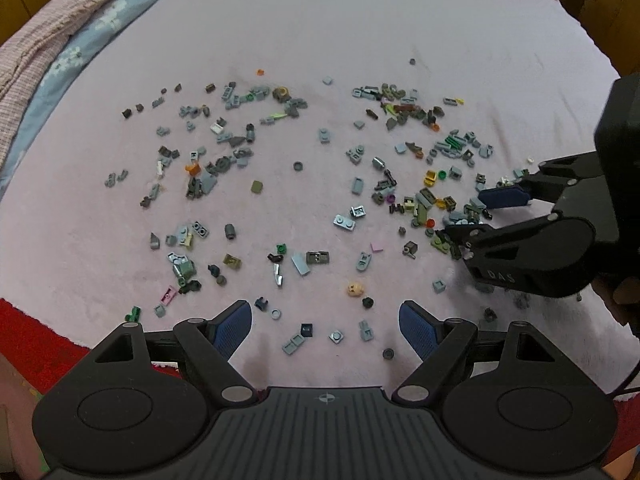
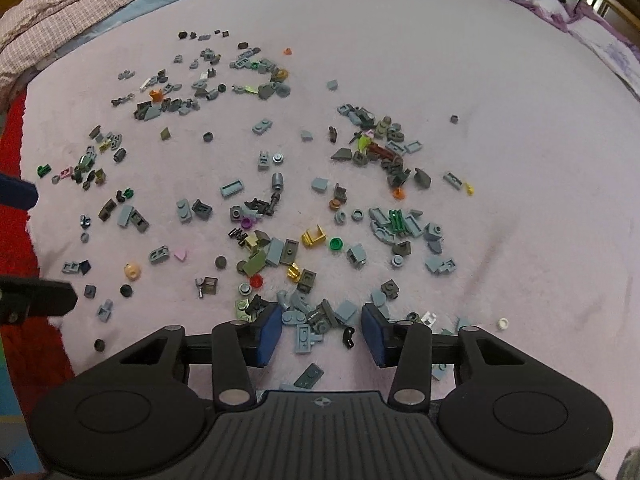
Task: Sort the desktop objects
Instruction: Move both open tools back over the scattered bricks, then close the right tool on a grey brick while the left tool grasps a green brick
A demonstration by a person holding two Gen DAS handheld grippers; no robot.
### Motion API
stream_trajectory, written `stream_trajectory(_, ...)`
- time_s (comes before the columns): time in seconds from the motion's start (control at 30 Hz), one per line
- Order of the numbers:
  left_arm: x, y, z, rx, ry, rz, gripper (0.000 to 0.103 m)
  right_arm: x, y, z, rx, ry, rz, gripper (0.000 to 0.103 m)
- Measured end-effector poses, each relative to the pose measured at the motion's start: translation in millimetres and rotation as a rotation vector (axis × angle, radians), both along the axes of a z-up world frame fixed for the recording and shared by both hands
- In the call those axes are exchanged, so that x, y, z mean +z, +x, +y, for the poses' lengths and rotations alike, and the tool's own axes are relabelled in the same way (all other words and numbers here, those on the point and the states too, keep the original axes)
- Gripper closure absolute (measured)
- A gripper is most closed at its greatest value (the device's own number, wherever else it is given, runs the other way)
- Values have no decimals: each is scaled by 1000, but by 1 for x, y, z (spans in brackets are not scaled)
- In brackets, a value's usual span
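Observation:
Many small toy bricks, mostly grey with a few green, yellow, orange and pink ones, lie scattered over a pale pink cloth (image 1: pixel 320 32). My left gripper (image 1: pixel 326 326) is open and empty, low over loose grey pieces (image 1: pixel 293 344) near the cloth's front edge. My right gripper (image 2: pixel 322 330) is open, its blue pads straddling a heap of grey bricks (image 2: pixel 316 314) and a small black piece (image 2: pixel 349 338). In the left wrist view the right gripper (image 1: pixel 476 212) reaches in from the right over the same heap. A tan round head piece (image 1: pixel 355 289) lies ahead of the left gripper.
The cloth (image 2: pixel 440 40) covers a bed. A folded checked and blue flowered quilt (image 1: pixel 48 52) lies along the far left. A red blanket edge (image 1: pixel 32 328) shows at the near left. Purple bedding (image 2: pixel 600 40) lies at the far right.

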State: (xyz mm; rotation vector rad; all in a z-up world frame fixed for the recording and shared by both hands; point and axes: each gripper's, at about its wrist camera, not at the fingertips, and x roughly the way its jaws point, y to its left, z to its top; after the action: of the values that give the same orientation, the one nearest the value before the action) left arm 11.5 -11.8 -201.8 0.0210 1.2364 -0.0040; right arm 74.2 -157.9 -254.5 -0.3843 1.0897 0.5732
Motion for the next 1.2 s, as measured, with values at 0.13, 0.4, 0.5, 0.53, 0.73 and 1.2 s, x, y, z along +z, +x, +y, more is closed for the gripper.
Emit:
stream_trajectory(0.13, -2, 1, -3, -14, 6, 1, 22, 0, -1, -1, 4, 13, 2, 67)
stream_trajectory(0.4, -5, 7, -10, -38, 10, -1, 22, 2, -8, 1, 20, 19, -15, 90)
stream_trajectory(0.5, -5, 10, -14, -49, 11, -3, 22, 3, -9, 0, 18, 23, -16, 91)
stream_trajectory(0.53, -5, 11, -15, -53, 12, -4, 22, 4, -10, 0, 17, 25, -17, 91)
stream_trajectory(0.73, -10, 24, -25, -94, 21, -14, 22, 11, -10, -8, -13, 53, -7, 91)
stream_trajectory(1.2, -47, 79, -58, -228, 51, -33, 20, 24, -16, -60, -191, 96, 25, 91)
